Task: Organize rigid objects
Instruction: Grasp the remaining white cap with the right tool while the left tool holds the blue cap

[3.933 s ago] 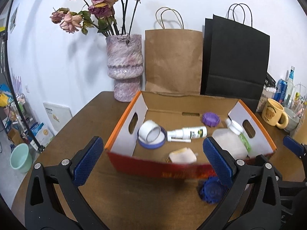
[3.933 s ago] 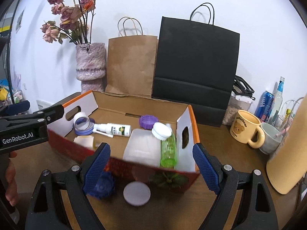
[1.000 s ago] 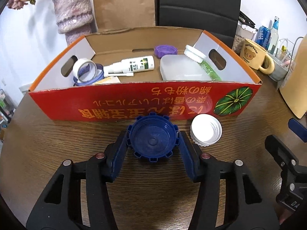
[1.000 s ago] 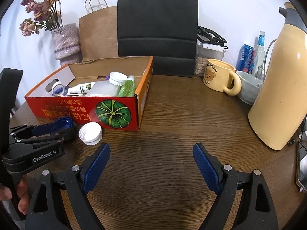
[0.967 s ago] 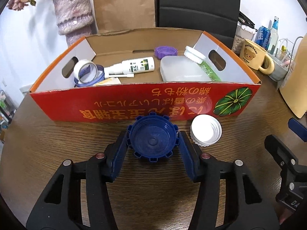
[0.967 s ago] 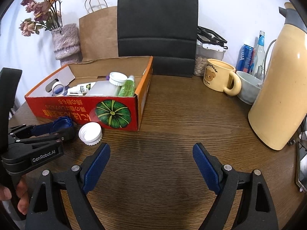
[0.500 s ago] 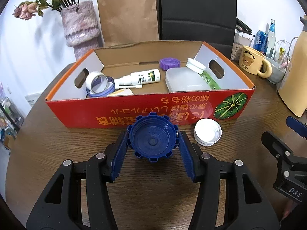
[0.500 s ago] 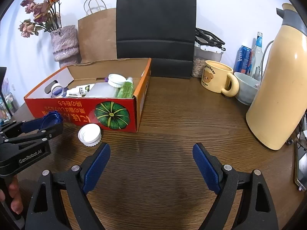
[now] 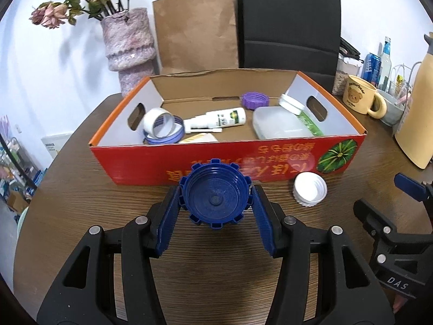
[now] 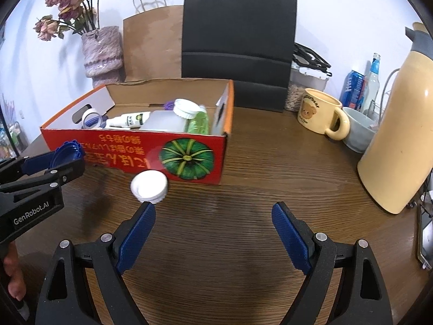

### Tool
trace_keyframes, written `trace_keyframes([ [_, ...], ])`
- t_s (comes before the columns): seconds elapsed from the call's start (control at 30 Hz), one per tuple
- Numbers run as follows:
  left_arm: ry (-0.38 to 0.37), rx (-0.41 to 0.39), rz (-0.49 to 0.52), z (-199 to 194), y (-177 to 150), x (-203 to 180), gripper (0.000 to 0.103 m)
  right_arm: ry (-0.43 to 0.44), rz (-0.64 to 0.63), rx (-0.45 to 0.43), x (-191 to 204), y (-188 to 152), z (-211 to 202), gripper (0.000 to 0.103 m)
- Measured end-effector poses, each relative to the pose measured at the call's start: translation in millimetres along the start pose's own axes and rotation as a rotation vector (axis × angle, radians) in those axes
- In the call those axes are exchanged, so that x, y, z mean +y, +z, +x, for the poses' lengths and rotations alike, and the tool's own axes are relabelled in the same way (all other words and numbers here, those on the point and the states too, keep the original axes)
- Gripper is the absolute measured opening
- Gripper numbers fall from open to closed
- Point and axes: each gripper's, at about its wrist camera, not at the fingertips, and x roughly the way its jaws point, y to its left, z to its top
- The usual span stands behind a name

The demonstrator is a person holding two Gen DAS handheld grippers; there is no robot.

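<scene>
We carry the blue ribbed cap (image 9: 215, 197) in the left gripper (image 9: 215, 205), clamped at mid-frame of the left wrist view with its hollow side facing us. We read this as the carry toward the red cardboard box (image 9: 270, 159), which fills the middle band of that view just above the cap. The box already holds a roll of tape (image 9: 158, 123), a white spray bottle (image 9: 219, 120), a purple cap (image 9: 254, 99) and a clear plastic container (image 9: 278, 126), so it looks like the collecting place for loose items. The left jaws are partly closed, both pads pressing the cap's ribbed sides; in the right wrist view, at the left edge, the cap appears raised off the table.

The white cap (image 10: 149, 185) lies open side up on the wooden table (image 10: 243, 178), left of centre in the right wrist view, near the box's front wall. It is probably next. The right gripper (image 10: 213, 227) has its jaws spread wide and grips nothing, its left pad tip close below the white cap.
</scene>
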Motion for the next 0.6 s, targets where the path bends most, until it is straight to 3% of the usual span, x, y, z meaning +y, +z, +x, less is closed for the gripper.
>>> trace_keyframes([
  [0.6, 0.038, -0.015, -0.039, -2, 3, 58, 0.049, 0.019, -0.026, 0.062, 54, 11, 24, 0.092],
])
